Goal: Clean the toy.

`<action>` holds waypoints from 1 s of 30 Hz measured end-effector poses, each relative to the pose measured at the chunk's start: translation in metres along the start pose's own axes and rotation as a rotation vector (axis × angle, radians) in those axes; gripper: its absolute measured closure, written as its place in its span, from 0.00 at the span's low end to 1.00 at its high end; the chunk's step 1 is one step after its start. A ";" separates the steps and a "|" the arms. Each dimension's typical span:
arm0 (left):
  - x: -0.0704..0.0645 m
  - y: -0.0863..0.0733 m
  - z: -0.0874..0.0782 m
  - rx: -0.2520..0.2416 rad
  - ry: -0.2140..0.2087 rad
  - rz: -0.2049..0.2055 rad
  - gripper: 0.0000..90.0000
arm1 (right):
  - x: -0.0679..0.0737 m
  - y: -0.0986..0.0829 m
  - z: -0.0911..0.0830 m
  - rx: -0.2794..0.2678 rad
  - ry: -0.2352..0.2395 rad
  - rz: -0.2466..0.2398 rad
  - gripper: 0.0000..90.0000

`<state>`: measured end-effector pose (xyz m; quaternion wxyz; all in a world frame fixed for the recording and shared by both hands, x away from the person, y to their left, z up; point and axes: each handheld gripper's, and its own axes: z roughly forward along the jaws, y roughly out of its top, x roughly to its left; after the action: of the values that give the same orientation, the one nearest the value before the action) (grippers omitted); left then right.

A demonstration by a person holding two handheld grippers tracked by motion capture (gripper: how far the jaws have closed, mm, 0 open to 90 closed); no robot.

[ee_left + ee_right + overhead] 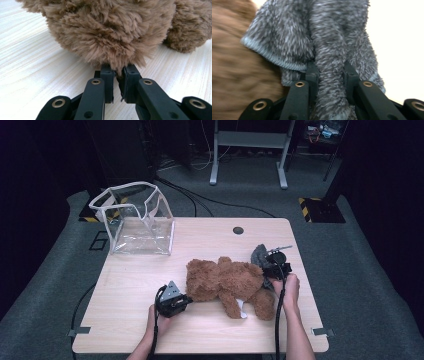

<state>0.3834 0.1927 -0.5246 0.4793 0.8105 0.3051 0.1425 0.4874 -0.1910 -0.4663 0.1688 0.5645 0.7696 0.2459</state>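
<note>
A brown teddy bear (227, 284) lies on its side across the middle of the wooden table (130, 290). My left gripper (186, 298) sits at the bear's left end, shut on a tuft of its fur (119, 65). A fuzzy grey garment (259, 254) lies by the bear's right end. My right gripper (272, 270) is shut on a fold of this grey cloth (329, 75), with brown fur (234, 62) blurred at the left of the right gripper view.
A clear plastic bag (137, 220) with white trim stands open at the table's far left corner. A round cable hole (238, 230) sits near the far edge. Bare tabletop lies in front of the bag and along the near edge.
</note>
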 end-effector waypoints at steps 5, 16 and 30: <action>0.000 0.000 0.000 -0.004 0.006 0.000 0.91 | -0.016 -0.011 0.002 0.033 -0.036 0.032 0.80; 0.000 0.000 0.000 -0.004 0.006 0.000 0.91 | -0.024 -0.020 -0.038 -0.099 0.038 0.073 0.80; -0.001 0.000 0.001 -0.006 0.016 0.000 0.91 | 0.012 -0.028 -0.052 -0.114 0.179 -0.031 0.80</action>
<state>0.3832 0.1915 -0.5253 0.4791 0.8080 0.3085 0.1497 0.4339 -0.1966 -0.4392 0.1350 0.5181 0.7749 0.3359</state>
